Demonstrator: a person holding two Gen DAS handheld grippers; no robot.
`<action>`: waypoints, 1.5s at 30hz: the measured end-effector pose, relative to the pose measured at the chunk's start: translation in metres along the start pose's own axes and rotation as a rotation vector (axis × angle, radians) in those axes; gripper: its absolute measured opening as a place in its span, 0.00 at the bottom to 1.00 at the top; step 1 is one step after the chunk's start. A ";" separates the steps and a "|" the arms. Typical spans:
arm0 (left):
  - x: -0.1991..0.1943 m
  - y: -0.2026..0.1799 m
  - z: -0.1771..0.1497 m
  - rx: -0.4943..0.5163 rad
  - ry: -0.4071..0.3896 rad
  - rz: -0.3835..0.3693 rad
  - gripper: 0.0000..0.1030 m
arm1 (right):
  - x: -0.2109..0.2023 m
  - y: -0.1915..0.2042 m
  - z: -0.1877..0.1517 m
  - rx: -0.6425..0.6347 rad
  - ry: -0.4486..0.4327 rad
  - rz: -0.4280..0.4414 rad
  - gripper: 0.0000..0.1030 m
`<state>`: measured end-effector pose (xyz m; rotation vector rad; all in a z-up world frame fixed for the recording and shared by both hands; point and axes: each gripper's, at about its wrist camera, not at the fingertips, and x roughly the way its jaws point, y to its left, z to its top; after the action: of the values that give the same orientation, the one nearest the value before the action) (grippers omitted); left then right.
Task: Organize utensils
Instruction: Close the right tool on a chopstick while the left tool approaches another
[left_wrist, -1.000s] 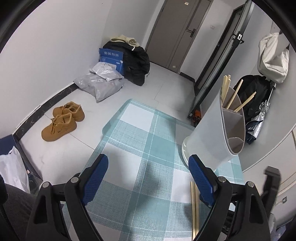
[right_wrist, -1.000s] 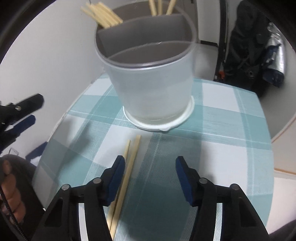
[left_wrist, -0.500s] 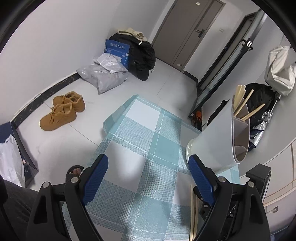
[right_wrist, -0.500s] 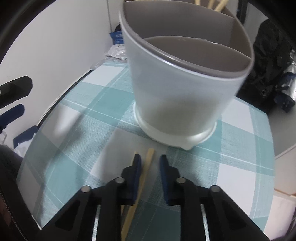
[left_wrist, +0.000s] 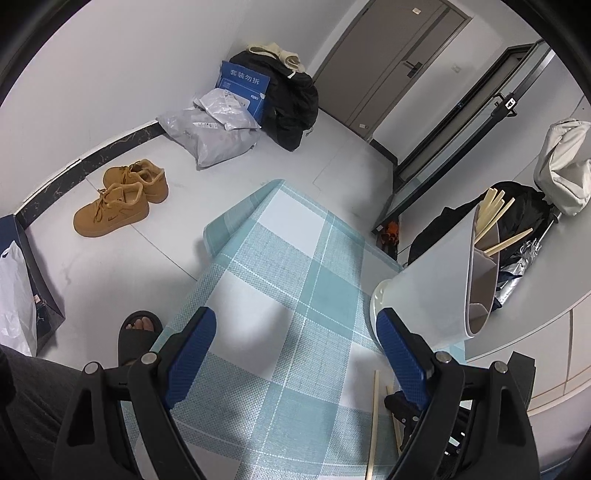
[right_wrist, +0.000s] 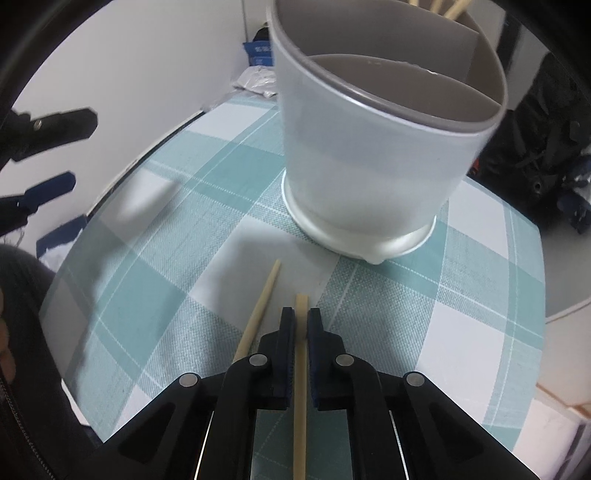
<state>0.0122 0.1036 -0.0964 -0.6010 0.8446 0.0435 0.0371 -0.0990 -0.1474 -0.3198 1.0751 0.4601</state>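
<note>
A pale grey utensil holder (right_wrist: 373, 155) with inner dividers stands on the teal checked tablecloth (right_wrist: 155, 266); several chopsticks (left_wrist: 493, 218) lean in its far compartment. My right gripper (right_wrist: 301, 314) is shut on one wooden chopstick (right_wrist: 301, 301) that lies on the cloth just in front of the holder. A second chopstick (right_wrist: 260, 306) lies loose to its left. My left gripper (left_wrist: 299, 332) hovers open over the cloth with nothing between its fingers, left of the holder (left_wrist: 432, 291). In that view both chopsticks (left_wrist: 373, 413) show at lower right beside the right gripper's tip.
Beyond the table's far edge the floor holds tan shoes (left_wrist: 118, 203), grey parcel bags (left_wrist: 218, 136), a blue box (left_wrist: 243, 86) and a black bag (left_wrist: 295, 103). A person's sandalled foot (left_wrist: 138, 336) is at lower left. A grey counter (left_wrist: 535, 291) lies to the right.
My right gripper went from open to shut on the right-hand chopstick and drew closer to the holder. The left gripper shifted and rolled slightly, staying open.
</note>
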 end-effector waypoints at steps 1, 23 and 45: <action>0.001 0.000 0.000 0.001 0.001 0.004 0.83 | 0.000 0.002 0.001 -0.010 0.002 -0.001 0.08; 0.017 -0.014 -0.025 0.165 0.037 0.147 0.83 | -0.024 -0.034 0.004 0.148 -0.096 0.171 0.05; 0.045 -0.068 -0.055 0.362 0.260 0.171 0.83 | -0.076 -0.170 -0.076 0.845 -0.402 0.535 0.05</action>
<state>0.0225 0.0094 -0.1238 -0.1945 1.1237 -0.0329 0.0346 -0.2962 -0.1083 0.7948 0.8589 0.4712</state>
